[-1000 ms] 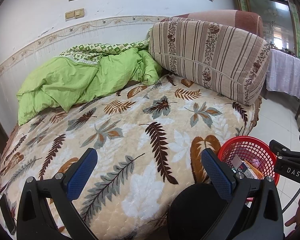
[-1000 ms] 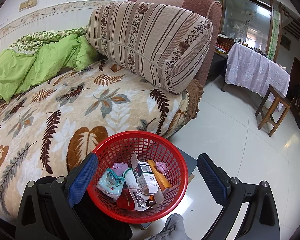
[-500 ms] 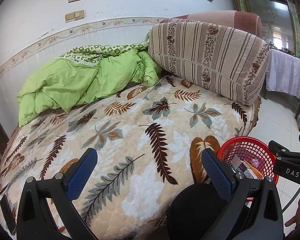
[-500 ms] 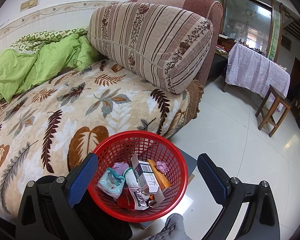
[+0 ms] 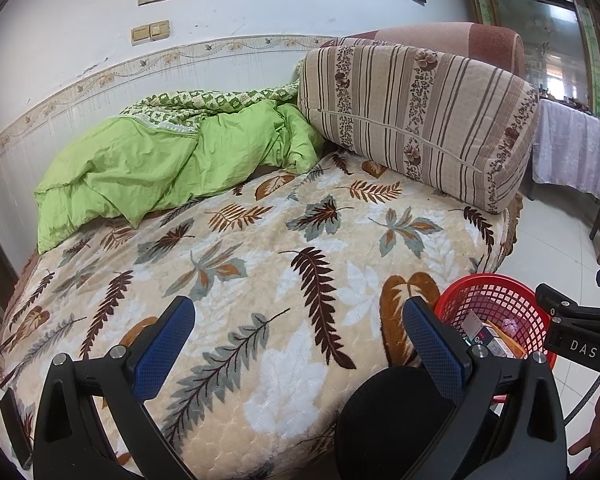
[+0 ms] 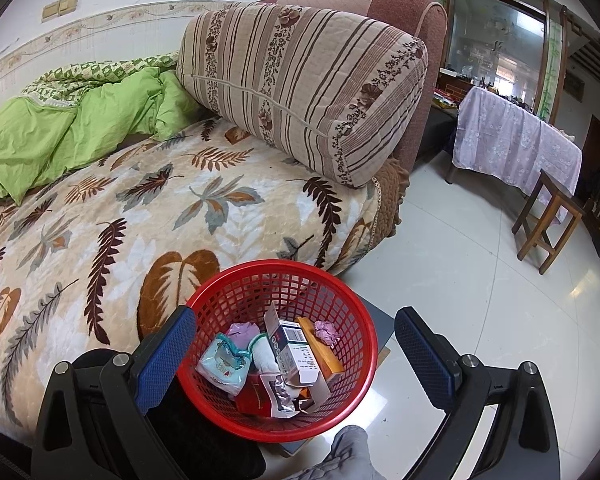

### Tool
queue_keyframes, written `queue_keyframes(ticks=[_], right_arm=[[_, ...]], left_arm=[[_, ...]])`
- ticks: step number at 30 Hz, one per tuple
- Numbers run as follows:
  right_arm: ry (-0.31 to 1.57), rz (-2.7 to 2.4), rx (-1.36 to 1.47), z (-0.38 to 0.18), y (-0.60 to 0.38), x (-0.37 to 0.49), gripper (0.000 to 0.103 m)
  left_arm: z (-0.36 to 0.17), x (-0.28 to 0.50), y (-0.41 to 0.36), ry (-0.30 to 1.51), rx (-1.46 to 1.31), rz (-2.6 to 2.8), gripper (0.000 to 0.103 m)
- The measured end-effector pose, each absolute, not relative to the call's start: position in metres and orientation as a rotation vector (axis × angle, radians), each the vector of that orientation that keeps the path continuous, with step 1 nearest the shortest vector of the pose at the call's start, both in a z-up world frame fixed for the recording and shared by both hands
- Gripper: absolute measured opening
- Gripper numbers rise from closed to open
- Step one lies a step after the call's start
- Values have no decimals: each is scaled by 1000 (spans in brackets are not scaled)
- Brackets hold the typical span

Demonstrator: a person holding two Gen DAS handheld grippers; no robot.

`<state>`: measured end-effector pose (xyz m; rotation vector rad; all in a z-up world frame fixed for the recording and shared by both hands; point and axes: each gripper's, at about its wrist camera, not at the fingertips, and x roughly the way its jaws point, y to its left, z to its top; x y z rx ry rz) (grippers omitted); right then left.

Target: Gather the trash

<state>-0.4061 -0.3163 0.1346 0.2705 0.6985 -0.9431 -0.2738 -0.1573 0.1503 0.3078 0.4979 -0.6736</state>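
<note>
Both claws gape empty: the left gripper over the leaf-print blanket, the right gripper above the red basket holding trash at 6 o'clock.

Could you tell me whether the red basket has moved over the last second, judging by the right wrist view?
No. The red basket keeps its place beside the leaf-patterned bedspread.

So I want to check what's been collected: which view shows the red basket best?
The right wrist view: the red basket sits whole, its trash visible from above. The left wrist view shows only part of it, cut off by the left tool's finger.
</note>
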Motion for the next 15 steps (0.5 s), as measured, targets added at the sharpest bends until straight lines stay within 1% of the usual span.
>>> queue_keyframes(ticks=[8,15], right_arm=[[710,-923,265,133,-314,-398,100],[730,-858,230,135,-312,-368,100]], left_arm=[[152,-271,-157,507,303,-667,103],[145,-246,-144,558,272,-625,103]])
